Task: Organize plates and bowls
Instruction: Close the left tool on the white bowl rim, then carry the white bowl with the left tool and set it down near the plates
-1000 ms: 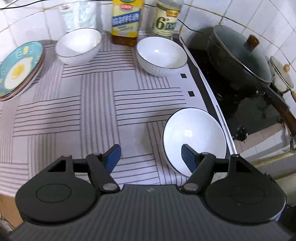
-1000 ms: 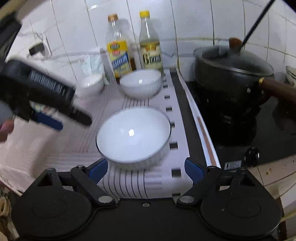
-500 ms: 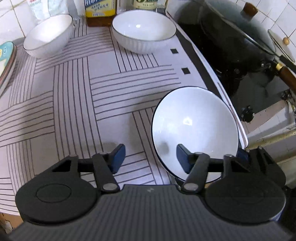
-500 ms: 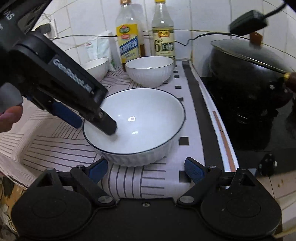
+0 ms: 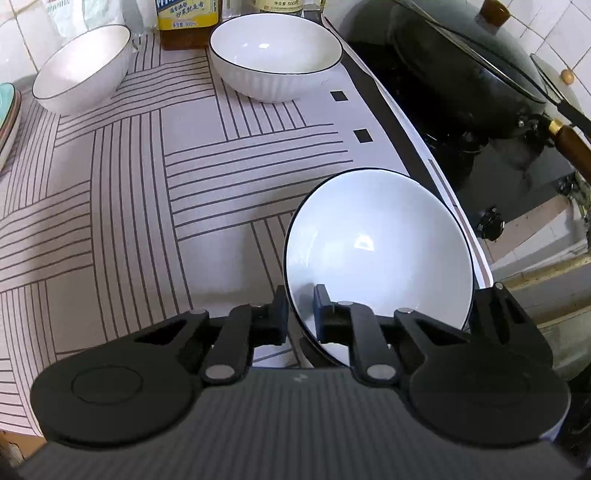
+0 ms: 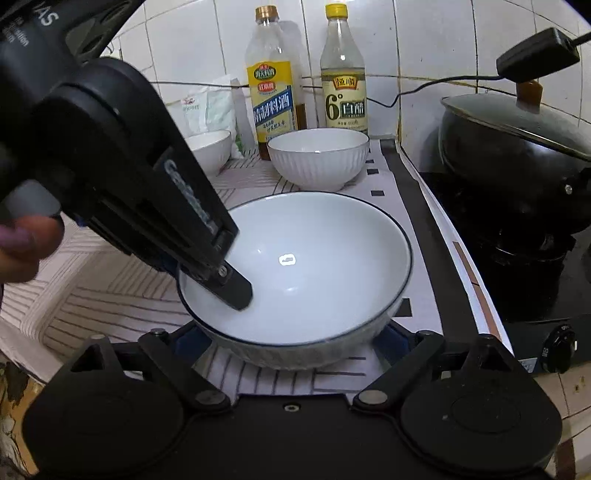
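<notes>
3 white bowls: near one, far right one, far left one. 2 bottles at far wall: yellow-label, white-label. 1 black wok w/ lid on right. 1 white bag. Plates at far left edge, count unclear.

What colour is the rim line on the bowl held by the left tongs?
Dark navy, almost black, on a white bowl; clearest in the right wrist view, where the left tongs pinch its wall.

Plates cut by left edge; bottle tops cropped
</notes>
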The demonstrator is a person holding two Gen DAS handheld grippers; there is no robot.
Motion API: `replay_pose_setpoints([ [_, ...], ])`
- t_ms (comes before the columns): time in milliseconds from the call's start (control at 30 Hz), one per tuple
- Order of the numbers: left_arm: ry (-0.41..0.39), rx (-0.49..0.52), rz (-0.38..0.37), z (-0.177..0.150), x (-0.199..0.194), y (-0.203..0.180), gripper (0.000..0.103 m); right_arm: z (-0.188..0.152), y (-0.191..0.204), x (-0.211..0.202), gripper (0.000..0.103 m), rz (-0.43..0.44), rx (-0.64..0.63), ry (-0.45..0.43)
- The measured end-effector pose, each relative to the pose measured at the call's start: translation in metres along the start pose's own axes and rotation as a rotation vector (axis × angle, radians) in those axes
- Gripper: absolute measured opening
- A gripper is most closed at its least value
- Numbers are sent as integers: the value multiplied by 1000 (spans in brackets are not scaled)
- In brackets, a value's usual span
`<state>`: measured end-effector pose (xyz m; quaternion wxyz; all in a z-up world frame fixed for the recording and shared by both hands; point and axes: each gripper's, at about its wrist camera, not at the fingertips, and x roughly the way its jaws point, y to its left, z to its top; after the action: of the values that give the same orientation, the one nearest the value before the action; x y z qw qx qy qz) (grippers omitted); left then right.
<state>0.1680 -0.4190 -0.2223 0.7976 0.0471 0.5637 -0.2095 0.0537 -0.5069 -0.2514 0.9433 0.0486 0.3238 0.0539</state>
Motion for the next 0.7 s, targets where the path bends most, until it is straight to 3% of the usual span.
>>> replay_pose_setpoints([
  [333, 31, -97, 7, -3, -24, 34, 13, 10, 19, -4, 95, 63, -51, 17],
  [700, 1, -169, 94, -10, -71, 92, 14, 34, 71, 1, 95, 191, -128, 2],
])
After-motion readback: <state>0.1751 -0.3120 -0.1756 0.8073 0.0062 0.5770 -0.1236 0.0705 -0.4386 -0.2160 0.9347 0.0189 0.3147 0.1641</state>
